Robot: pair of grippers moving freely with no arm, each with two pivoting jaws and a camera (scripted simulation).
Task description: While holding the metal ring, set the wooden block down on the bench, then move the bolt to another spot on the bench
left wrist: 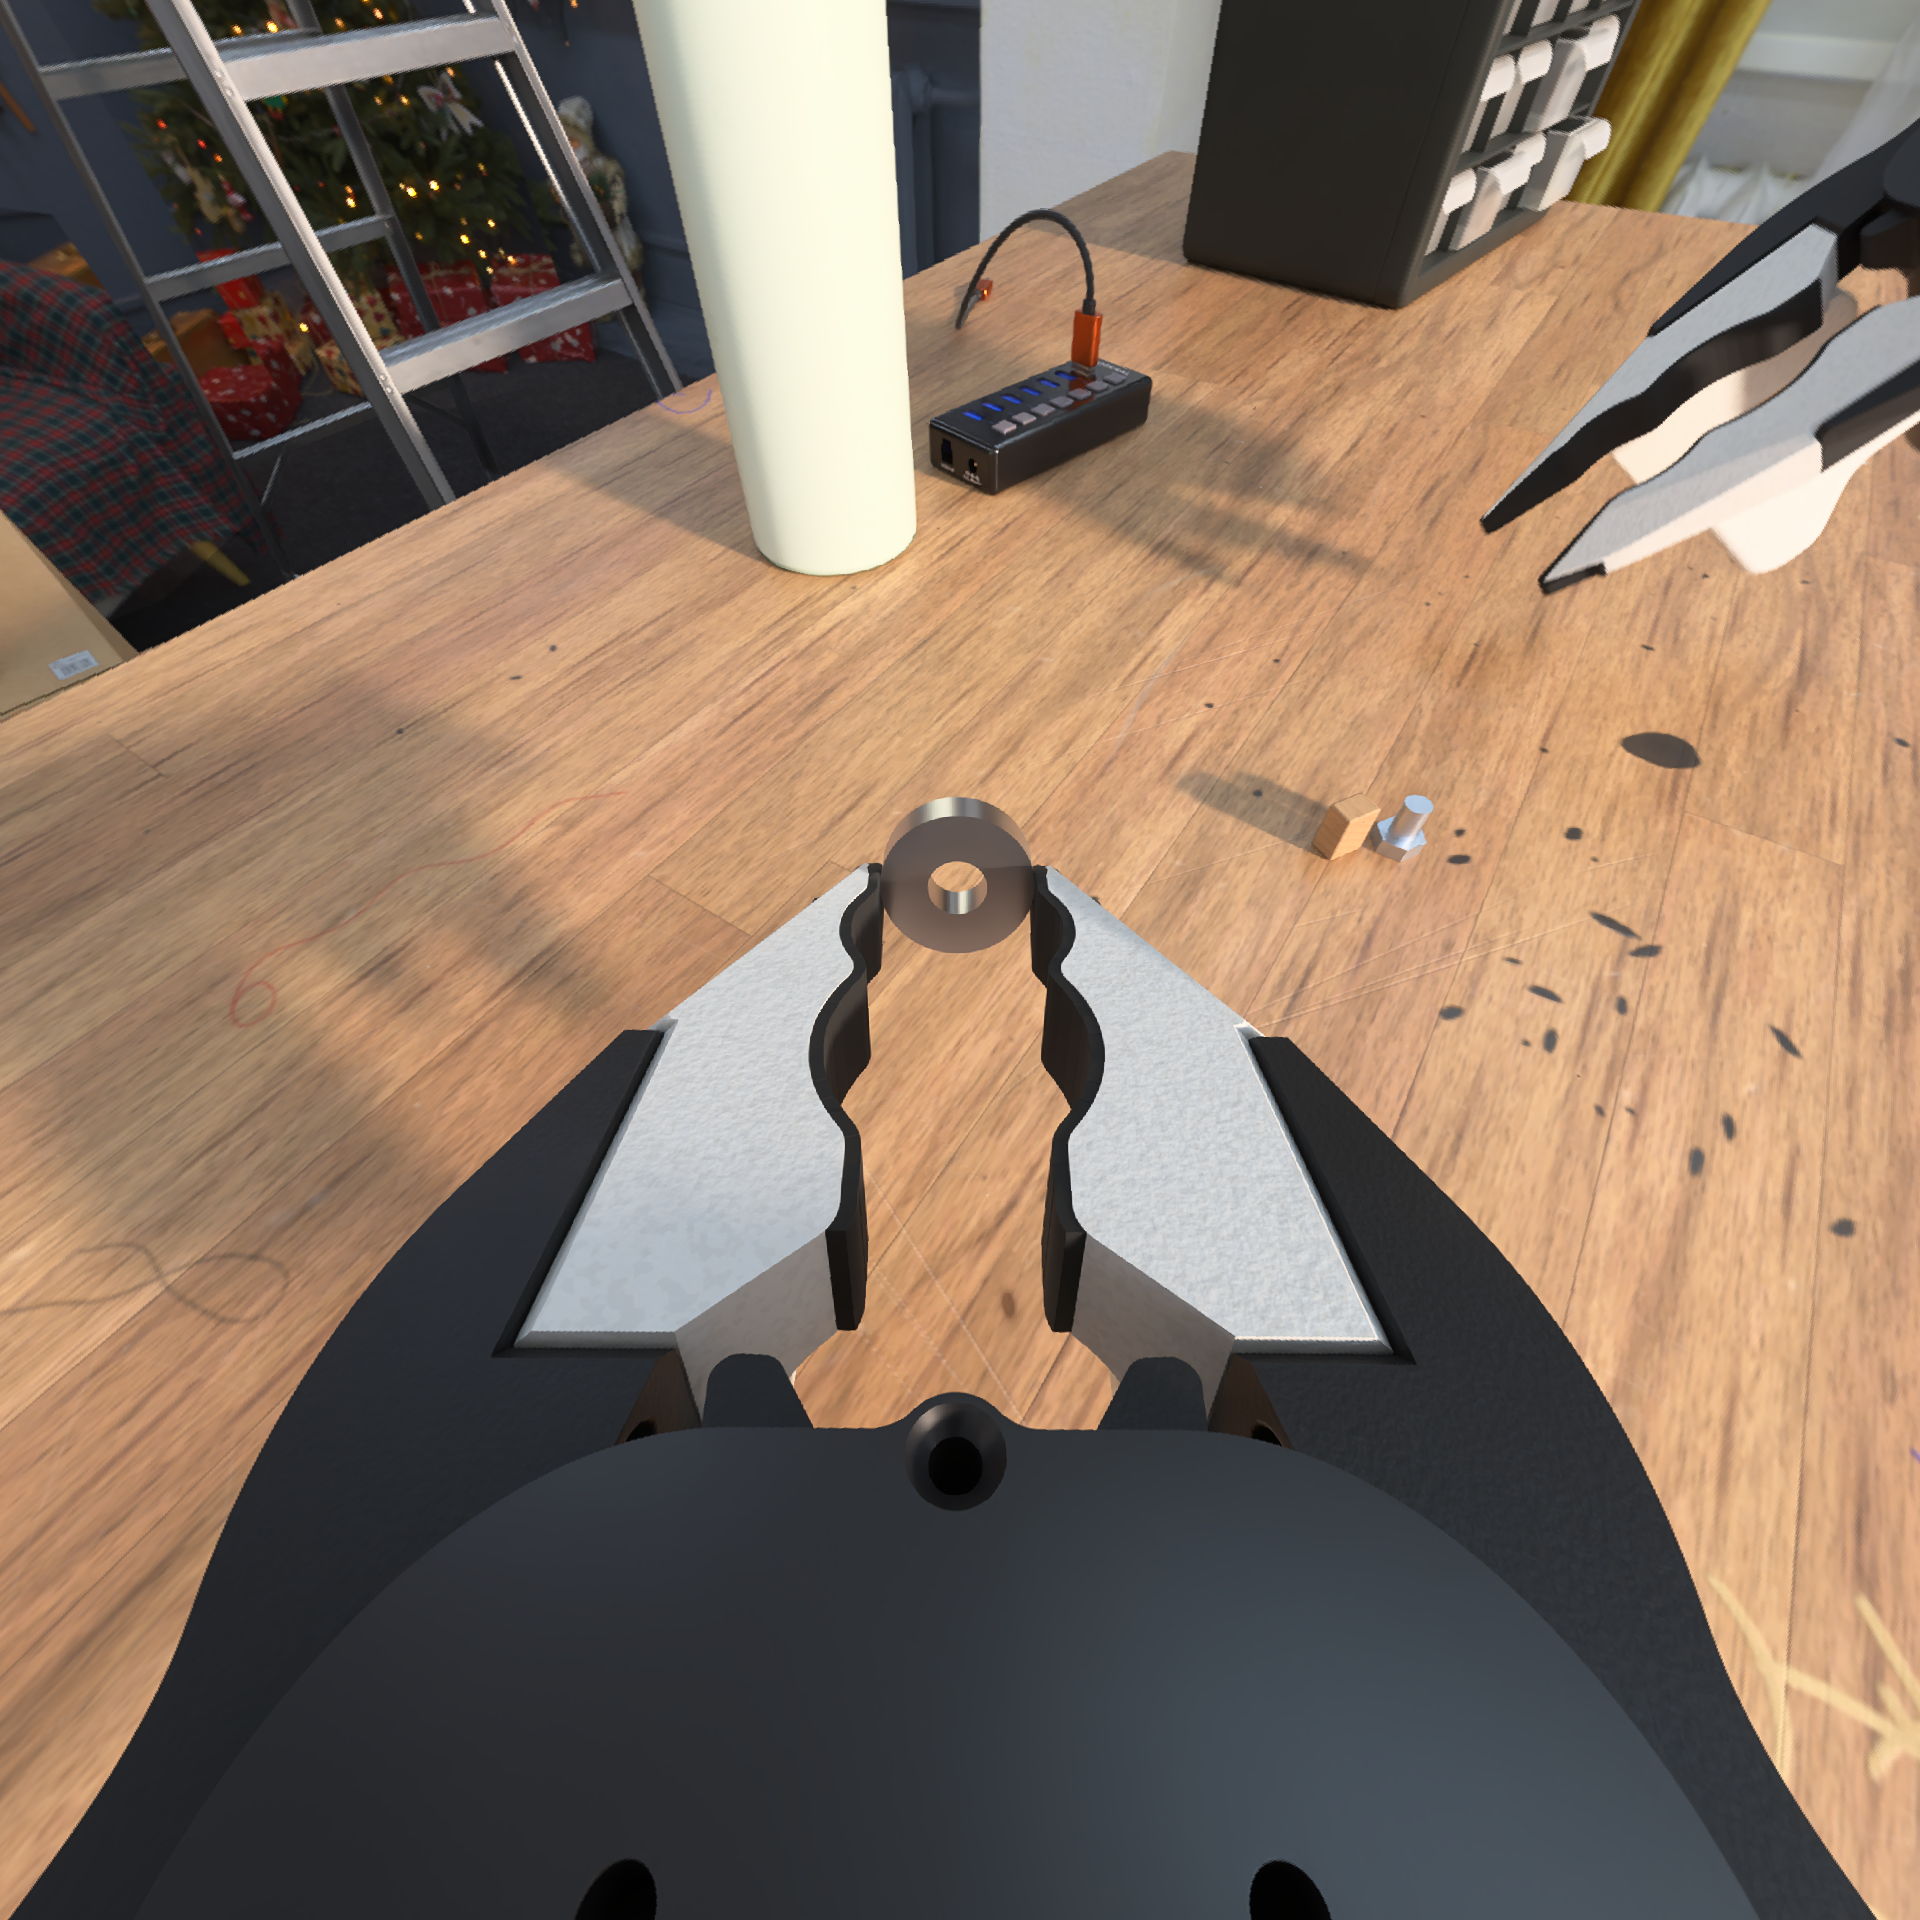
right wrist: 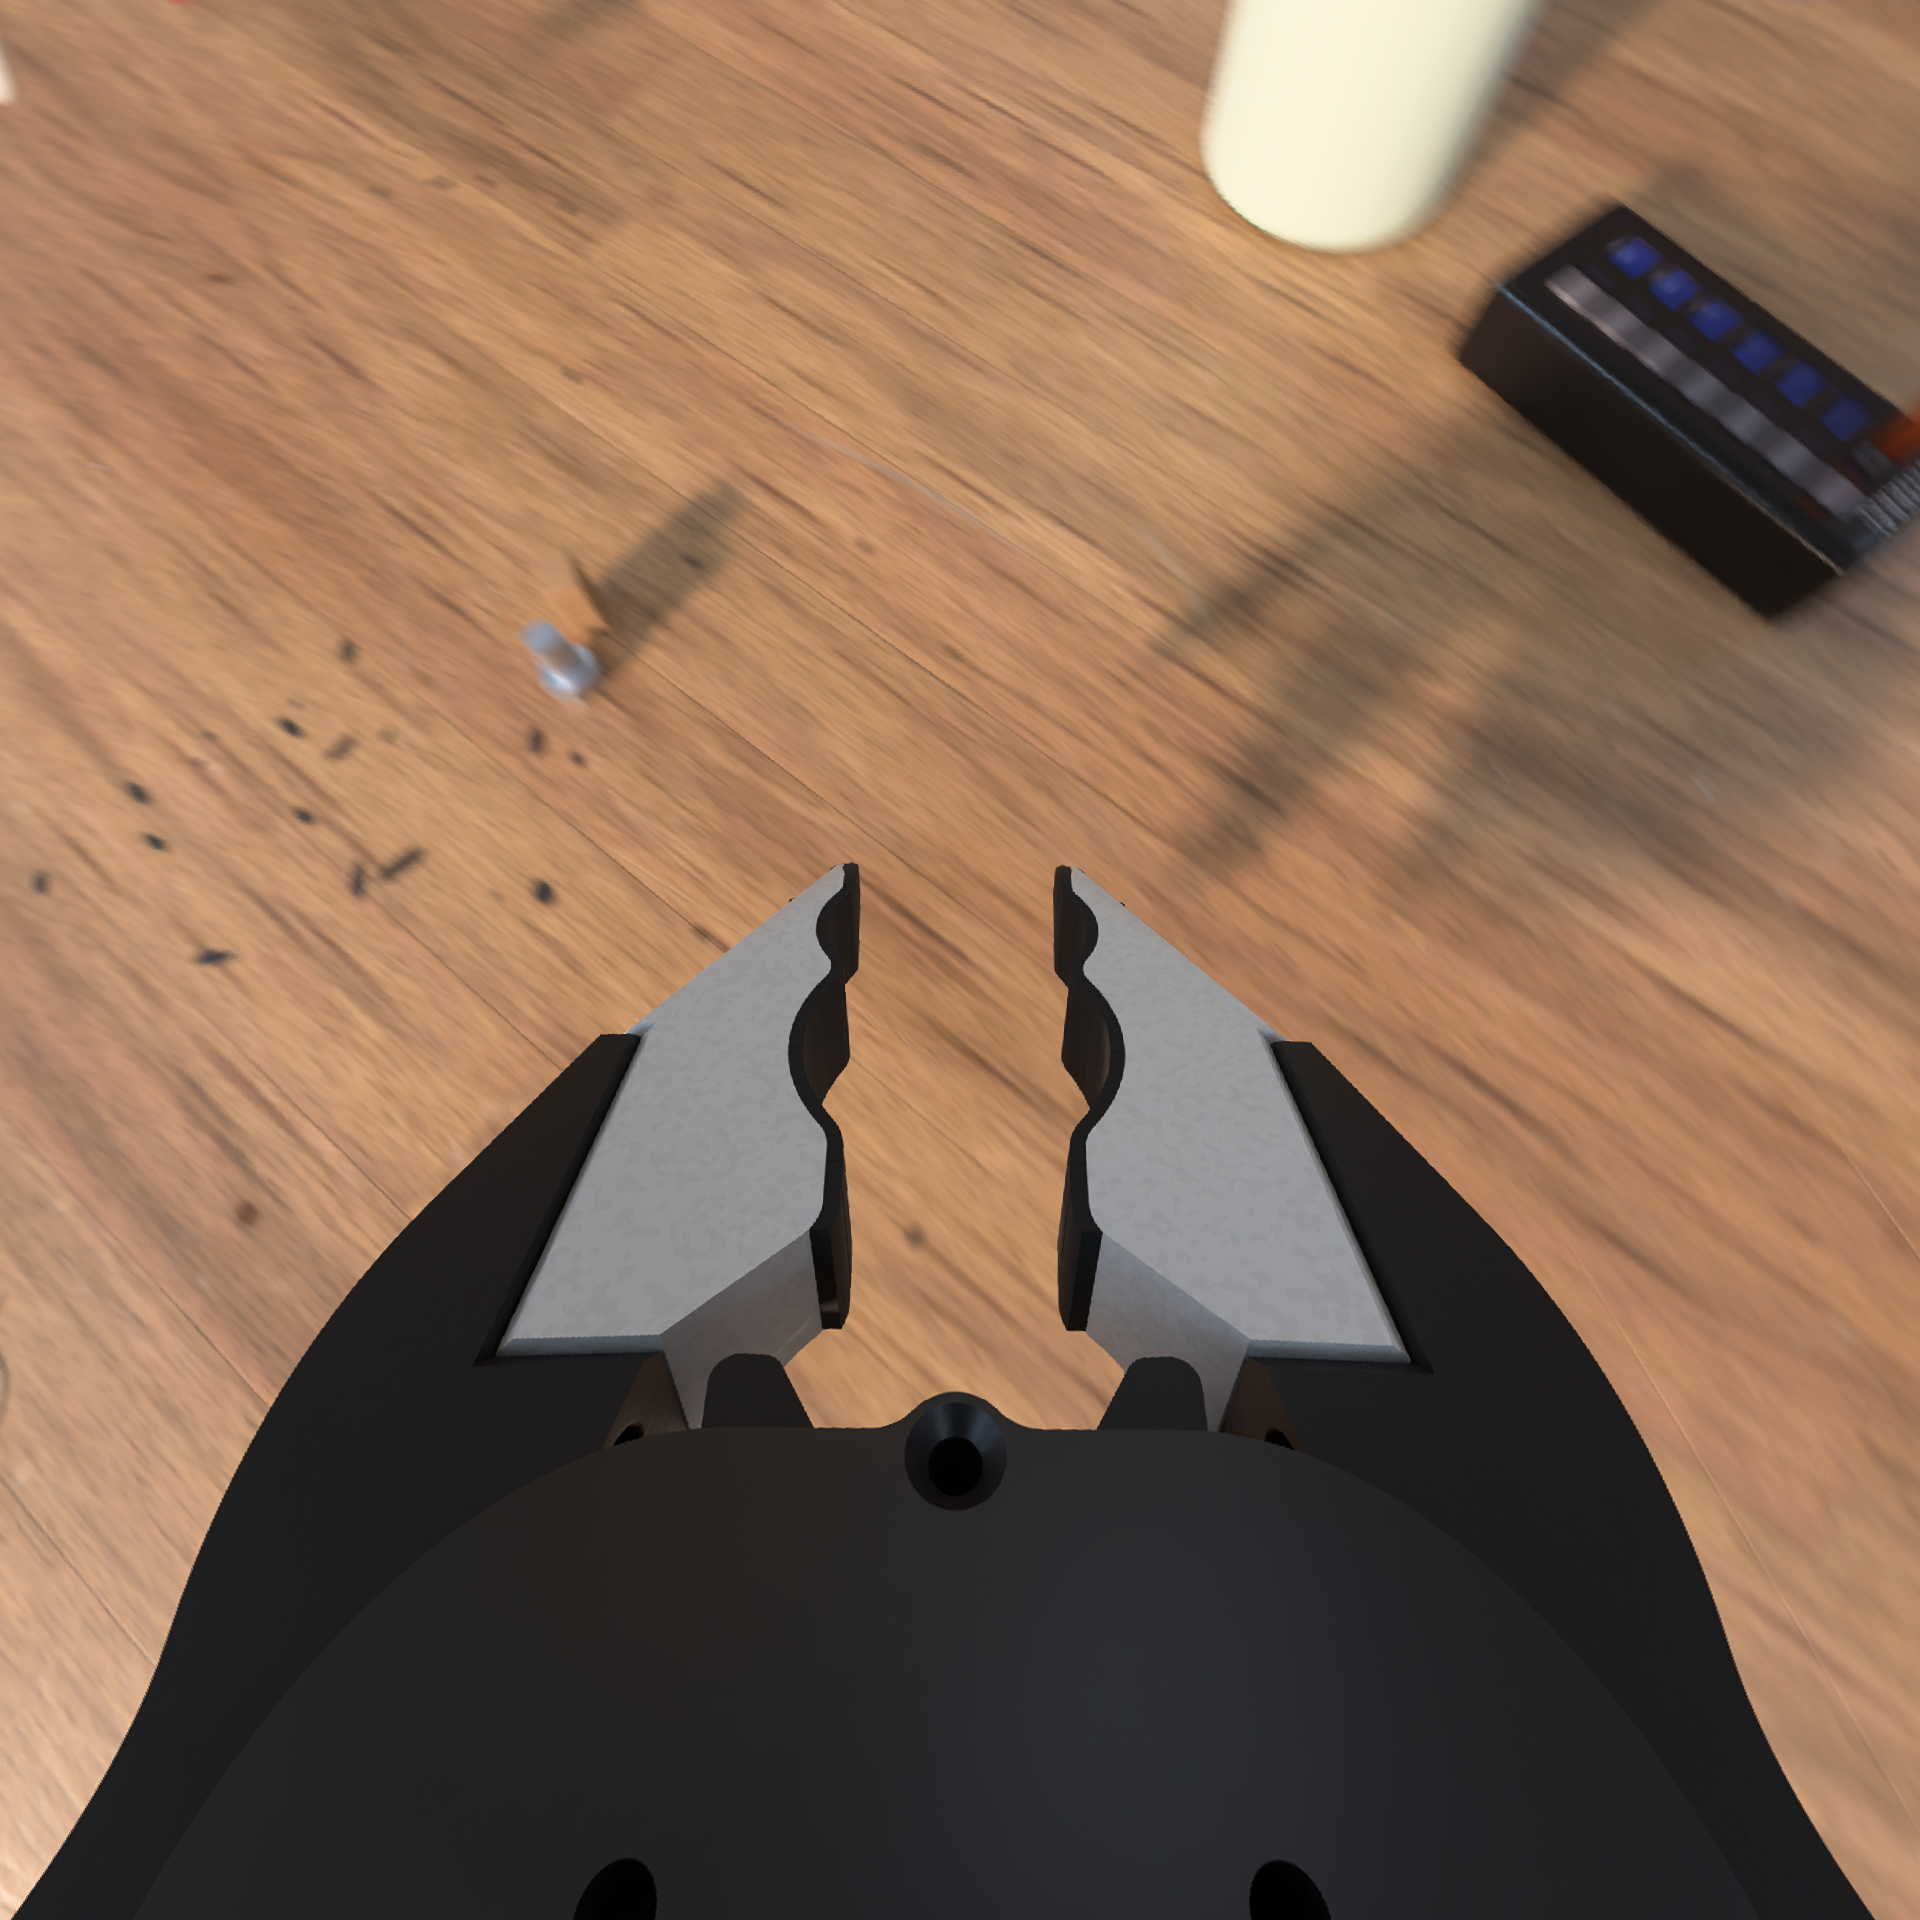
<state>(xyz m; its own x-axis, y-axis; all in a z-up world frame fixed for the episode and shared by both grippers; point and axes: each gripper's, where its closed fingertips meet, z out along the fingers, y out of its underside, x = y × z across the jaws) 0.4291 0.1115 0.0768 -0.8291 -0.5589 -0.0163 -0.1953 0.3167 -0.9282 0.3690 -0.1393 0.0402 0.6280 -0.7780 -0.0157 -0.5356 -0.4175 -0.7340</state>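
My left gripper (left wrist: 957, 883) is shut on the metal ring (left wrist: 957, 875), held upright between the fingertips above the bench (left wrist: 623, 779). The small wooden block (left wrist: 1344, 827) sits on the bench to the right, touching or nearly touching the silver bolt (left wrist: 1403, 825), which stands on its head. My right gripper (right wrist: 957, 883) is open and empty, well above the bench; it also shows in the left wrist view (left wrist: 1527, 551) at the upper right. In the right wrist view the block (right wrist: 578, 597) and bolt (right wrist: 559, 657) lie ahead to the left, blurred.
A cream cylinder (left wrist: 800, 281) stands at the back, also in the right wrist view (right wrist: 1351, 114). A black USB hub (left wrist: 1039, 426) with a cable lies beside it, and shows in the right wrist view (right wrist: 1704, 416). A dark drawer cabinet (left wrist: 1382, 135) is at the back right. Black specks (left wrist: 1621, 977) mark the wood.
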